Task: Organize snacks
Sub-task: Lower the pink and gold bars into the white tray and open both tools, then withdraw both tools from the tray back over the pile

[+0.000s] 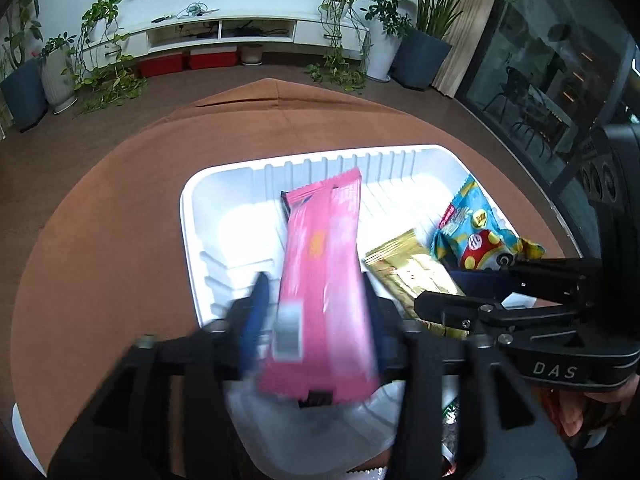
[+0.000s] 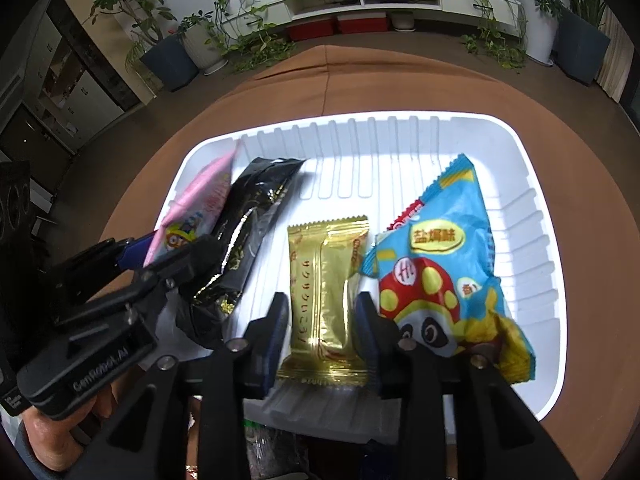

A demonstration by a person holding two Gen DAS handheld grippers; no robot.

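Left gripper (image 1: 316, 304) clamped on pink snack pack (image 1: 324, 264) over white tray (image 2: 532, 208), right gripper (image 2: 322, 320) with jaws parted, gold packet (image 2: 324, 292) lying between its fingers, blue mushroom bag (image 2: 444, 272) just to its right, black packet (image 2: 248, 216) off to its left.

Brown tablecloth (image 1: 120, 208), potted plants (image 1: 424, 40), white TV console (image 1: 256, 32), red boxes (image 1: 184, 62).

A white TV console (image 1: 224, 34) on a white wall, potted plants (image 1: 420, 44) flanking it, dark wood floor (image 1: 80, 128).
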